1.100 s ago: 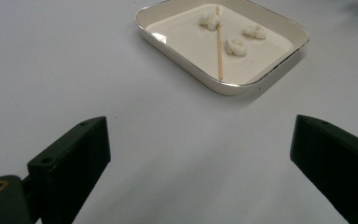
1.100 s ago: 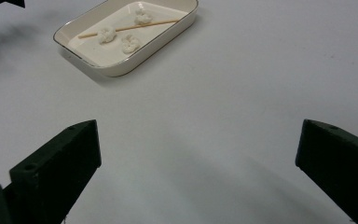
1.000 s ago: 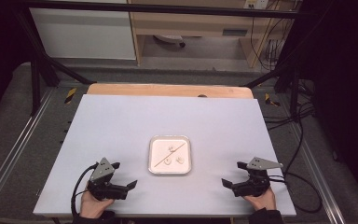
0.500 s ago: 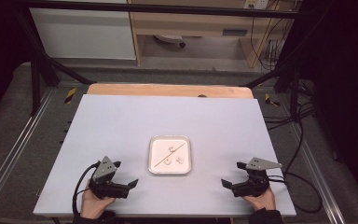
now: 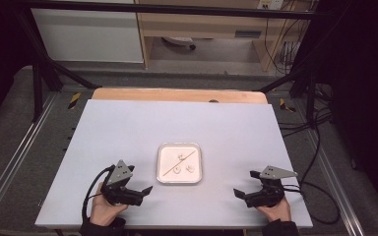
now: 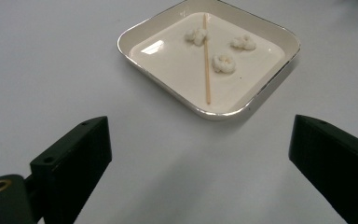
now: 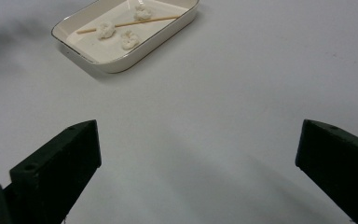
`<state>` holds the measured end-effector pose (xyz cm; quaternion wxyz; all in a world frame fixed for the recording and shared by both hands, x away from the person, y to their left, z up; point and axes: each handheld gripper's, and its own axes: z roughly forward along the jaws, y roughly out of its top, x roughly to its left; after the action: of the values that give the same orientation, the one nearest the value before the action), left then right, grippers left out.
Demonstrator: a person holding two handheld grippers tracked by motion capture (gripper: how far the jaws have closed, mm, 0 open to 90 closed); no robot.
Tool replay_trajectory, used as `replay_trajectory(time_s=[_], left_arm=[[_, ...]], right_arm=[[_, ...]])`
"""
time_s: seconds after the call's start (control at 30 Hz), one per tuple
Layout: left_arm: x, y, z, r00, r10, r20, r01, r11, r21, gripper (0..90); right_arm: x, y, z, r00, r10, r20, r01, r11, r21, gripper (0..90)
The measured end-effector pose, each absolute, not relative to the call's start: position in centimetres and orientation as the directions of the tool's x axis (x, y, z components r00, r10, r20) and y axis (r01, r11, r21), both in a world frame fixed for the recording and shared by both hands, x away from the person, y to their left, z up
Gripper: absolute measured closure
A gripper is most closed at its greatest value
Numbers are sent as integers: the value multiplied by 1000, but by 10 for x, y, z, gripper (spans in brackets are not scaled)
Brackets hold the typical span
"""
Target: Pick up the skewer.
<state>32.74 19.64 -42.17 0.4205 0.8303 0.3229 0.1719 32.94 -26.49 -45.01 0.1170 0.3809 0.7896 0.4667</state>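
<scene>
A: Near the desk's (image 5: 128,123) front edge, midway between its corners, sits a white tray (image 5: 160,167) holding a wooden skewer (image 5: 179,162) and three pale morsels (image 6: 224,63). Why so central?

B: Probably so either hand reaches it equally. The left gripper (image 5: 137,192) rests by the front-left corner, the right gripper (image 5: 246,192) by the front-right, both well apart from the tray.

A: And the fingers (image 6: 72,156)?

B: Spread wide on both grippers, holding nothing. The skewer lies diagonally across the tray floor, touching one morsel, free to be lifted.
</scene>
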Motion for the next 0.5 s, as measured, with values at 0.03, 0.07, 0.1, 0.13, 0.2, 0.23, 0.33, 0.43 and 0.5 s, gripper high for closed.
replay_trajectory(time_s=[0.03,0.07,0.1,0.13,0.2,0.23,0.33,0.43,0.5], left_arm=[[329,194,-420,735,678,21,387,-445,807,56],[330,193,-419,736,676,22,387,-448,806,56],[331,191,-418,737,675,25,386,-451,805,56],[332,190,-417,738,674,27,384,-453,805,56],[335,186,-416,743,669,32,381,-462,801,57],[336,184,-415,744,668,35,380,-465,799,57],[339,178,-415,751,660,41,378,-480,792,57],[342,172,-415,750,659,50,379,-491,784,57],[344,168,-415,751,658,55,380,-499,779,57]], right_arm=[[329,-265,-450,-683,711,171,493,275,826,7],[330,-265,-450,-682,711,171,494,275,825,7],[330,-265,-450,-682,711,171,494,276,825,7],[330,-265,-450,-682,711,171,494,276,825,7],[329,-264,-451,-680,713,172,497,275,823,7],[329,-264,-451,-680,713,172,498,277,822,7],[330,-264,-451,-682,712,167,494,280,823,7],[330,-263,-451,-682,712,169,496,281,822,7],[330,-264,-451,-683,711,166,495,283,821,7]])
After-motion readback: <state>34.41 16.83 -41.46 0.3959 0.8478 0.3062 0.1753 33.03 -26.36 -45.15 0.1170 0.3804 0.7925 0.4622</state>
